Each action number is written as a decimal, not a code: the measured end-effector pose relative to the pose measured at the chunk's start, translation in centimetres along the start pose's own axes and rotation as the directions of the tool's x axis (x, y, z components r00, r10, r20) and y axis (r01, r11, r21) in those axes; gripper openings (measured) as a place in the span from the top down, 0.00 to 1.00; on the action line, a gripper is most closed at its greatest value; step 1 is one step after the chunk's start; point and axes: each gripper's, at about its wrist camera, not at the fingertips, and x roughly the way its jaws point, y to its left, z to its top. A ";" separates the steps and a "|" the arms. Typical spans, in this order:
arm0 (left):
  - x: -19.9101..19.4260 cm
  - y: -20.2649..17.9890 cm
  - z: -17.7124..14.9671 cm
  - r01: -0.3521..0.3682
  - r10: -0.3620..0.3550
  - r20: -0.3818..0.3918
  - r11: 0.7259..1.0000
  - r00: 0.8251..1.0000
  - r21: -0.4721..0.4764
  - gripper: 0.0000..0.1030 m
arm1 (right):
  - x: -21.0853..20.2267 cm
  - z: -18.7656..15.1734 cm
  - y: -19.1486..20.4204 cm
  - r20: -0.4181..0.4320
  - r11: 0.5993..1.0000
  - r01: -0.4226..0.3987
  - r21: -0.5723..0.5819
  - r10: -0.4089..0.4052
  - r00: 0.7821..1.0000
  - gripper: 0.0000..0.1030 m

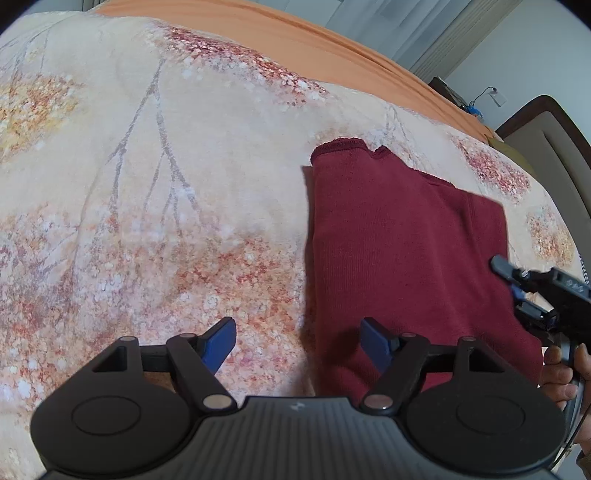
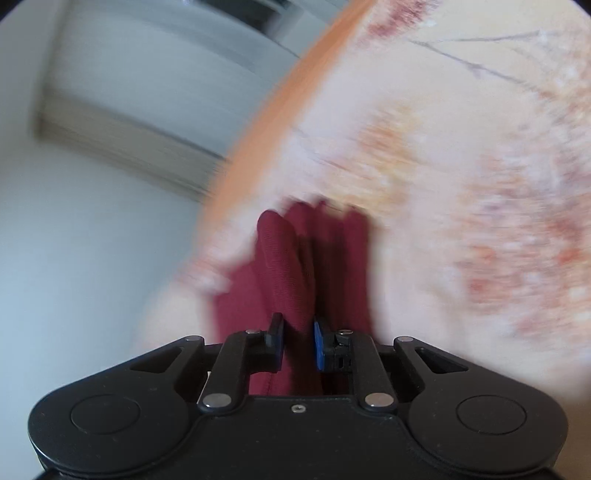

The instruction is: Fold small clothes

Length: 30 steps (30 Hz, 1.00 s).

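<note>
Lying at the centre right of the left wrist view, on a peach bedspread printed with branches and pink-orange blossom (image 1: 147, 184): a dark red ribbed knit garment (image 1: 406, 266), already doubled into a tall, roughly rectangular stack with a clean straight fold down its left side. Judging the task as well under way but not finished, since at least one lengthwise fold looks made, while the far hem end is sitting ragged and stepped near the upper middle of the frame, and a further fold across the length probably remains. Running with its long axis from the lower edge of the frame up toward the upper middle, leaning slightly left; stitched hem pointing away to the top, near end disappearing under the tool at the bottom. Hovering over the garment's lower left edge, the left gripper (image 1: 298, 341), blue pads standing wide apart with nothing pressed between them, one pad over the bedspread and the other over the red cloth. Reaching in from the right edge of that view, the right gripper (image 1: 515, 284), with a person's hand (image 1: 561, 369) on its handle just below. Showing in the blurred right wrist view, the same right gripper (image 2: 298, 345) nearly together and clamped on a bunched ridge of the red knit, which is rising in gathered pleats toward the centre of the frame. Edging the bedspread at the top, a plain orange sheet (image 1: 295, 33).
</note>
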 end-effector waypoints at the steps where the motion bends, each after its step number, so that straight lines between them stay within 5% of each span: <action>1: 0.1 0.1 0.0 -0.003 0.003 -0.003 1.000 1.000 -0.002 0.24 | 0.1 -0.1 -0.1 -0.005 1.000 0.000 0.003 0.000 1.000 0.83; 7: 0.2 0.0 0.0 -0.007 0.007 -0.009 1.000 1.000 0.008 0.24 | -2.1 -0.2 -0.4 0.062 0.996 -0.075 0.047 0.072 0.995 0.68; 16: 0.0 -0.7 1.2 0.008 -0.009 0.037 1.000 0.999 0.011 0.24 | -9.6 -4.8 1.3 0.007 0.986 -0.032 -0.162 0.033 0.999 0.68; 23: 0.3 -2.3 2.9 0.027 -0.029 0.081 0.999 0.996 0.021 0.24 | -8.8 -8.1 2.5 -0.074 0.964 -0.048 -0.260 0.030 0.997 0.68; 27: 0.7 -3.6 3.2 0.027 -0.032 0.084 0.998 0.996 0.058 0.23 | -6.3 -8.0 1.7 -0.128 0.974 -0.069 -0.215 0.042 0.991 0.82; 28: 0.8 -3.9 3.3 0.026 -0.031 0.082 0.998 0.996 0.063 0.23 | -6.1 -7.8 1.0 -0.137 0.982 -0.097 -0.160 0.075 0.988 0.92; 30: 1.1 -4.3 3.5 0.024 -0.030 0.080 0.997 0.996 0.069 0.23 | -6.9 -7.3 -0.4 -0.122 0.978 -0.207 -0.033 0.202 0.972 0.93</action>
